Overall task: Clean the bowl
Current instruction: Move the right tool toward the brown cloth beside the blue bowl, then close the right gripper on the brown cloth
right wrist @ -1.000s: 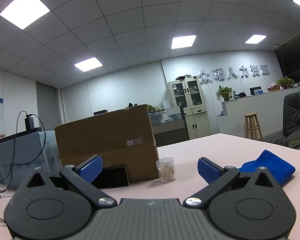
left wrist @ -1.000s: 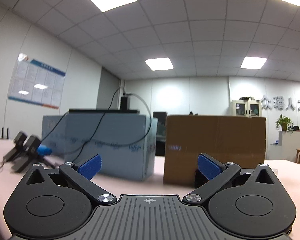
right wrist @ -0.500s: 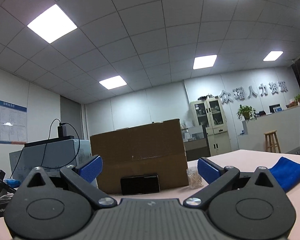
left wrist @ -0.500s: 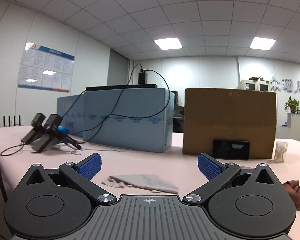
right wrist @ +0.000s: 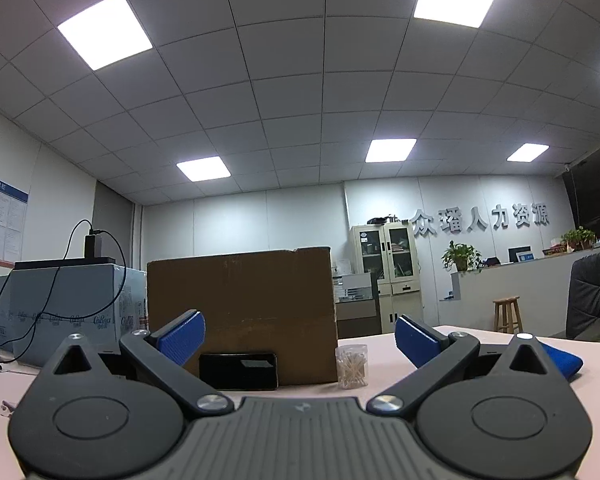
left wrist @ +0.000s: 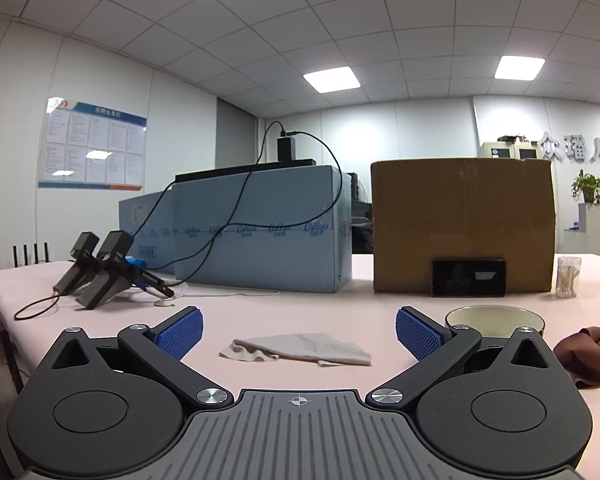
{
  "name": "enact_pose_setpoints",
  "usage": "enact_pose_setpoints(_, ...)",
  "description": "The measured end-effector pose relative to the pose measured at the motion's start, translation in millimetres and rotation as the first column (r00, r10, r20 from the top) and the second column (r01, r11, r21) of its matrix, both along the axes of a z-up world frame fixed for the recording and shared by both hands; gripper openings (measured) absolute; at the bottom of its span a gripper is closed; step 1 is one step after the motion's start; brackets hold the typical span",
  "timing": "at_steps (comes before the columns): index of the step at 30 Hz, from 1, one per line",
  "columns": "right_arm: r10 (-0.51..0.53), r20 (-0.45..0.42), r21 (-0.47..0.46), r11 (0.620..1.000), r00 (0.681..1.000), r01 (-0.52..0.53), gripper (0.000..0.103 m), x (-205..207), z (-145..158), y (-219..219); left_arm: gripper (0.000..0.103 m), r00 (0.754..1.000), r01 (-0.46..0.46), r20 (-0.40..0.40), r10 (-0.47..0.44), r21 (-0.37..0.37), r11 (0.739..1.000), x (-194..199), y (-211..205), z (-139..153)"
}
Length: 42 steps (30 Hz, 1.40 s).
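While our left gripper (left wrist: 299, 330) hangs low over the pink table (left wrist: 300, 308), we see its blue pads spread wide apart with nothing between them. Framed in that gap, a pale grey cloth (left wrist: 298, 349) lies flat and crumpled on the tabletop. The bowl (left wrist: 495, 319) sits on the table just behind our right-hand finger, which hides its near left edge; it is cream inside with a dark rim, and we cannot tell from this low angle whether anything is in it. Just to the right of the bowl lies a bunched dark brown cloth (left wrist: 588, 354), apart from it.

Farther back stands a brown cardboard box (left wrist: 462, 224) with a black phone (left wrist: 469, 277) leaning against its front. Beside the box on the right is a small clear container of cotton swabs (left wrist: 567, 276). To the left of the box stands a light blue box (left wrist: 256, 230) with black cables draped over it, and left of that two black handheld devices (left wrist: 100, 272) rest tilted on the table.

Through the right wrist camera we see our right gripper (right wrist: 300, 340) tilted upward, showing mostly ceiling; its jaws also stand wide apart and empty. The same cardboard box (right wrist: 242, 312), phone (right wrist: 238, 370) and swab container (right wrist: 352, 366) show between its fingers, and a blue cloth (right wrist: 560, 362) lies behind the right finger. The bowl does not show in this view.
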State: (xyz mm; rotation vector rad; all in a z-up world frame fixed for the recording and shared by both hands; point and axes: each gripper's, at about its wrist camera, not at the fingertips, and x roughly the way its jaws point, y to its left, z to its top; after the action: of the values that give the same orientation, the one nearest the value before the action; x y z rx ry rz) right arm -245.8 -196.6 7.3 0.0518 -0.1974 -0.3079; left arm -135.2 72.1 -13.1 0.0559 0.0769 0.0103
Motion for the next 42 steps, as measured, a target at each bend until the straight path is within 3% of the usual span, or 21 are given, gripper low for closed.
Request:
enact_pose_setpoints(12,0.114,-0.078,0.054,0.993,0.99,-0.11,0.103,-0.8,-6.1,-4.4,0.103,1.0,0.031,0.002,-0.031,0.036,0.999,-4.7,-6.7,-9.0)
enact_pose_setpoints(20,0.129,-0.182,0.053,0.991,0.975,-0.121,0.103,6.4,-10.3,-16.5,0.103,0.997,0.066,0.029,-0.068,0.073,0.995,-6.9,-10.1,-16.5)
enact_pose_setpoints(26,0.248,-0.306,0.087,0.969,0.919,-0.233,0.103,28.6,-4.9,-37.0,0.103,0.993,0.114,0.029,-0.117,0.083,0.99,-1.0,-13.5,-18.0)
enact_pose_setpoints(33,0.301,-0.425,0.066,0.951,0.854,-0.302,0.102,56.9,-2.5,-46.8,0.103,0.976,0.214,0.027,-0.215,0.044,0.976,21.5,-14.2,-9.8)
enact_pose_setpoints(35,0.325,-0.483,0.077,0.941,0.813,-0.33,0.102,70.0,-4.7,-51.2,0.103,0.969,0.244,0.022,-0.245,0.013,0.97,32.3,-14.5,-7.9)
enact_pose_setpoints(38,0.312,-0.546,0.07,0.942,0.778,-0.329,0.1,86.4,-6.9,-55.4,0.103,0.957,0.291,0.011,-0.291,0.001,0.957,44.8,-18.2,-5.1)
enact_pose_setpoints(42,0.327,-0.576,0.128,0.941,0.749,-0.313,0.097,105.1,-10.8,-63.6,0.103,0.935,0.356,-0.005,-0.356,-0.008,0.935,59.8,-22.7,-1.9)
